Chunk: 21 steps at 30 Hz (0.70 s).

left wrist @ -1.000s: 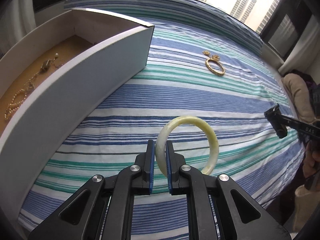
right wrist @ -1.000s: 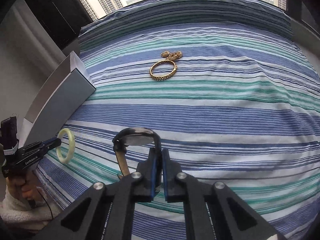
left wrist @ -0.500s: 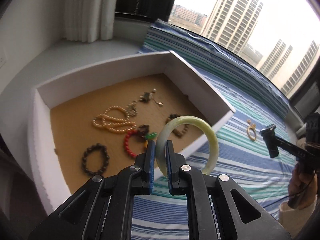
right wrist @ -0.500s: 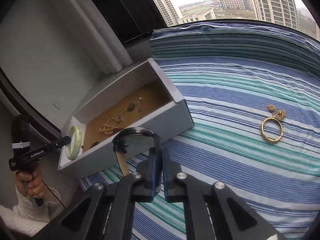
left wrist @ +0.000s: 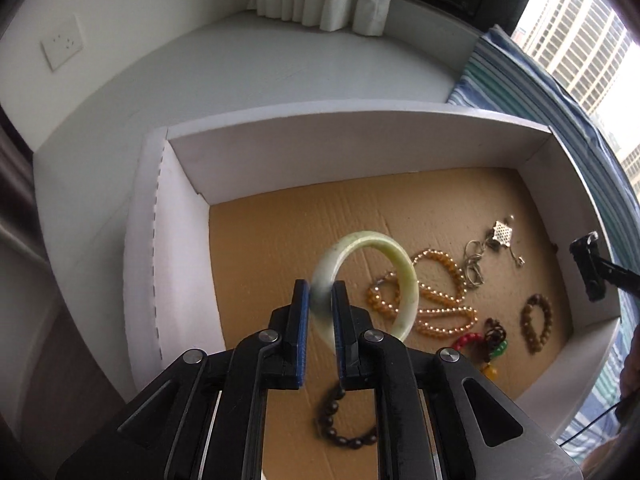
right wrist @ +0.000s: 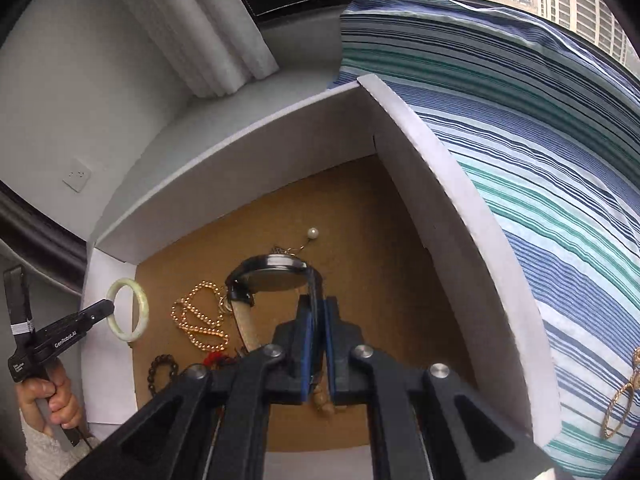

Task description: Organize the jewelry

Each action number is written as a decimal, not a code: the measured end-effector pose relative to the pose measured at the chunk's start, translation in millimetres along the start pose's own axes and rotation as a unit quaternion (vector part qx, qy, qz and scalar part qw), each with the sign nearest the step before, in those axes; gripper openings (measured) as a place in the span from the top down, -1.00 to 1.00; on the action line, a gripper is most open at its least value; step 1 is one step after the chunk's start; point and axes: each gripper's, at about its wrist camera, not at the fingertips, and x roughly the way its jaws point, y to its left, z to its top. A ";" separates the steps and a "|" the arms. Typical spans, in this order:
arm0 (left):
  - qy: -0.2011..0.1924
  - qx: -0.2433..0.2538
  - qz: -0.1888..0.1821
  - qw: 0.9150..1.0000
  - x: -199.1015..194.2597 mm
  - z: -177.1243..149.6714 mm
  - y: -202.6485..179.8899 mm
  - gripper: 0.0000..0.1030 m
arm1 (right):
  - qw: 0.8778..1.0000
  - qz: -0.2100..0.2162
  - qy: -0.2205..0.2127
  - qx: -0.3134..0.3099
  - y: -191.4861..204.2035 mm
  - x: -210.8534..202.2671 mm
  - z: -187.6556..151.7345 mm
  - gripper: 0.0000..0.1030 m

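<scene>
Beside the striped bed (right wrist: 560, 128) sits a white box (left wrist: 360, 136) with a cardboard floor. Over it hang both grippers, pointing steeply down. Left gripper (left wrist: 320, 308): jaws narrow, clamped on the rim of a pale green bangle (left wrist: 404, 276), which hangs above the box near its left wall. Right gripper (right wrist: 316, 328): jaws nearly together, pinching the strap of a watch (right wrist: 272, 276) above the box's middle. Below lie bead strands (left wrist: 436, 300), a dark bead bracelet (left wrist: 340, 424) and a brown one (left wrist: 536, 320). On the bed rests a gold bangle (right wrist: 618, 408).

The bangle (left wrist: 404, 280) looks like glossy, smooth pale-green stone. The box (left wrist: 360, 136) has matt white walls and a rough brown corrugated-cardboard floor. The watch (right wrist: 276, 276) case is shiny metal.
</scene>
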 end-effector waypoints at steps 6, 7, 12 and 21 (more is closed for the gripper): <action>0.010 -0.013 0.010 1.000 19.8 1.0 7.7 0.78 | 1.000 -0.021 0.014 0.008 -9.5 34.3 12.6 0.80; 0.010 -0.012 0.010 1.000 19.7 2.0 7.5 0.75 | 0.999 -0.032 0.021 0.007 -10.6 38.5 12.7 0.73; -0.022 0.005 0.008 1.000 -3.1 -7.2 -3.8 -0.02 | 0.999 -0.049 0.014 0.013 -15.4 29.2 8.5 0.18; -0.096 0.070 -0.036 0.992 -78.5 -49.2 -74.2 -0.41 | 0.997 -0.044 -0.054 -0.022 -10.6 -62.9 -32.6 0.17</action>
